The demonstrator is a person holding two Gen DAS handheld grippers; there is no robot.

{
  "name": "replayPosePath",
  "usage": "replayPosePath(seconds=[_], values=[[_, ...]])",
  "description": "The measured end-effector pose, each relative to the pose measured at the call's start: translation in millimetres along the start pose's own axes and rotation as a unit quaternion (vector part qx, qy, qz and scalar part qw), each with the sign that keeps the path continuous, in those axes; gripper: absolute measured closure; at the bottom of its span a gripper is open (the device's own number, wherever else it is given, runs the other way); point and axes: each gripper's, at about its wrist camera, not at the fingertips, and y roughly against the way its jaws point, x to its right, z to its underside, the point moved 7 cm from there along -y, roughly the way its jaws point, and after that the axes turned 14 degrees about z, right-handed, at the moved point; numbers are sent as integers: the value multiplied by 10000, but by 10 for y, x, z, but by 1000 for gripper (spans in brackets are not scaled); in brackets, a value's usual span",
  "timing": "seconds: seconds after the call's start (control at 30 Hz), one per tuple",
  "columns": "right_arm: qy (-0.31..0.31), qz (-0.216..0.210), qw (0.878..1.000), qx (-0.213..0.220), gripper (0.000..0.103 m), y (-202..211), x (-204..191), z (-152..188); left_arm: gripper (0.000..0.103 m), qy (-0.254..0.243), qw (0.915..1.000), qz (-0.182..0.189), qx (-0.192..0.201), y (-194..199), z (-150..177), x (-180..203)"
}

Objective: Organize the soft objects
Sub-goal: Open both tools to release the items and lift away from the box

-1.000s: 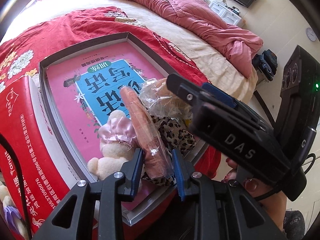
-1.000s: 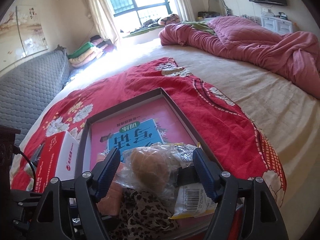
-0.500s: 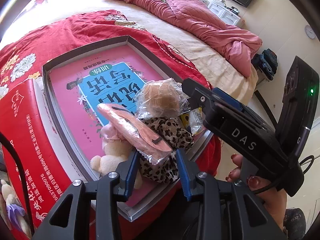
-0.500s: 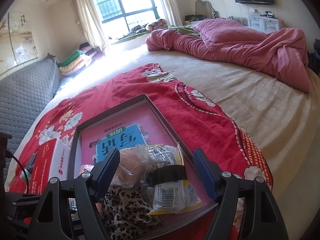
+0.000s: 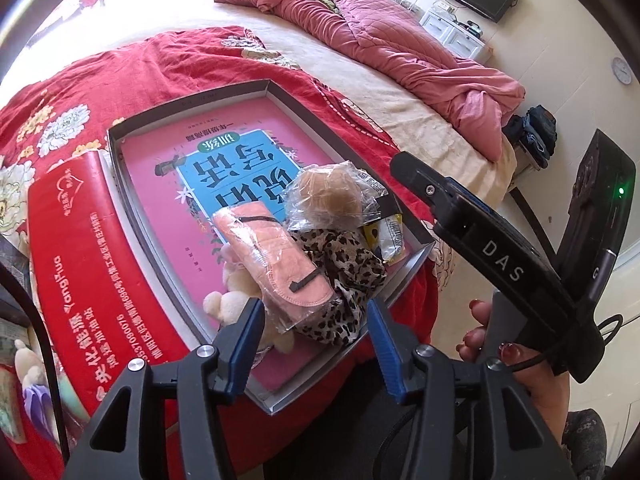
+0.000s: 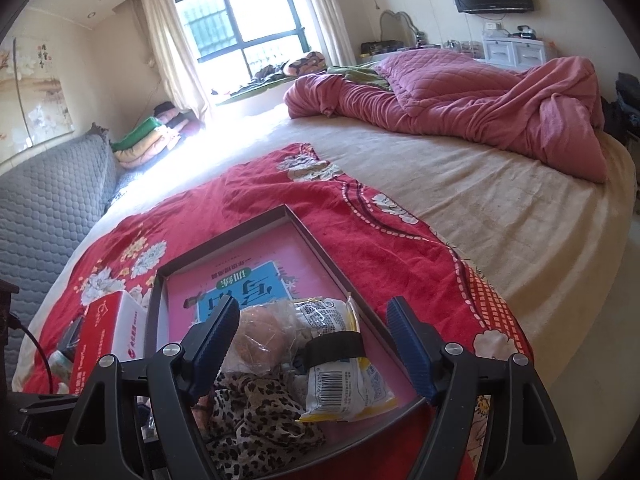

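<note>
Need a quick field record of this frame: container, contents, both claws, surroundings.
container: shallow grey tray on red floral blanket
contents: pink packaged cloth, leopard-print fabric, bagged bun, yellow snack packet, cream plush toy, all on pink book
left claw: open, empty
right claw: open, empty, over the tray
beside tray: red box

Left gripper (image 5: pixel 316 334): I read its blue-padded fingers (image 5: pixel 246 336) as spread wide, nothing clamped between them, pointing forward and downward.

Right gripper (image 6: pixel 314 340): fingers (image 6: pixel 410 350) likewise parted wide, nothing pinched. From the left wrist view I see its black body angled across the right side, fingertips hidden there.

Right hand (image 5: pixel 516 364): wrapped around that gripper's handle, painted nails showing; its grip looks firm, though partly hidden.
</note>
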Motion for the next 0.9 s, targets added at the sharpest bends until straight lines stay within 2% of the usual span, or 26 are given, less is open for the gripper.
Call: replayPosePath(seconds=[0.53,0.9], values=[[-88,135,9997,168,25,233,41,-74,40,-330,9987,-152,366,346,-36,197],[-70,306,9989,345,25,487,108,-197,36,-542,9953,-433,679,664,-75,326]])
